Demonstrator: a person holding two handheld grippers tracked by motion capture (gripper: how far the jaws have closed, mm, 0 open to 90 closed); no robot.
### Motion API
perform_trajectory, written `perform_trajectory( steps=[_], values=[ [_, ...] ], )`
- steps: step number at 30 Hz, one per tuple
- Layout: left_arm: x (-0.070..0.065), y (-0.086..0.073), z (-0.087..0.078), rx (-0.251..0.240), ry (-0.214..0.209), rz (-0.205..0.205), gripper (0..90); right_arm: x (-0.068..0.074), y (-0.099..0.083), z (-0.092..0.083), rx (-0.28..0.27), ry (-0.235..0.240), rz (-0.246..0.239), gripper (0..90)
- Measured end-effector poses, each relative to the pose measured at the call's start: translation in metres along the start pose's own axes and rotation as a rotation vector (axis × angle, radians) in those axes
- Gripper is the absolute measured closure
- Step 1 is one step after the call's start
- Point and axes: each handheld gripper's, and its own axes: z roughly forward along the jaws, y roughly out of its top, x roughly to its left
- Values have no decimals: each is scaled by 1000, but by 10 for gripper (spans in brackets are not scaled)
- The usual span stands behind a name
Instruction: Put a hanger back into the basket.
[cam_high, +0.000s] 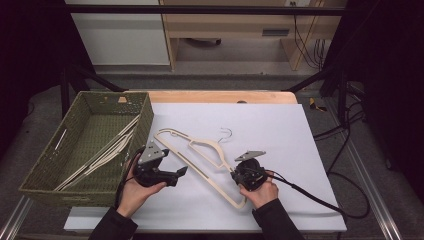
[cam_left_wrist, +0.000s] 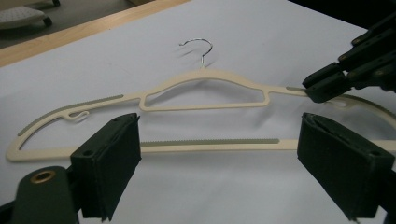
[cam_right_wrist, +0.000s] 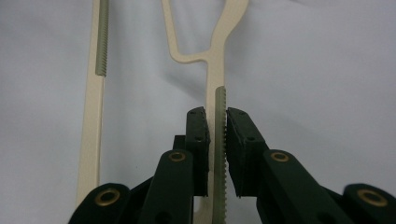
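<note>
— What did the hanger look like?
— It was slim and cream, with a small silver wire hook and grey ribbed grip strips on its shoulders and bottom bar.
— How did it lie?
— It lay at a slant on the white sheet, hook toward the far edge, with one shoulder arm pinched between two black pads.

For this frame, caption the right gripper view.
Right tool shut on the cream hanger along its ridged shoulder strip, over the white table.

Beyond the jaws, a grey floor runs to pale wooden furniture, perhaps a desk; dark curtains flank it.
</note>
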Motion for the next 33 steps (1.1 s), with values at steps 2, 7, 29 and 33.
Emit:
perform_trajectory(
  steps=[2,7,29,33],
  values=[
    [1,7,11,14,-6,-5,143,-1,1,-5,-9,1,-6,799],
    [1,26,41,45,-4,2,155,-1,2,-14,-27,7,-19,799],
    [20,33,120,183,-14,61,270,0,-3,-25,-47,14,-96,798],
    [27,31,131,224,-10,77,288,0,-3,-27,-46,13,-95,798]
  ],
)
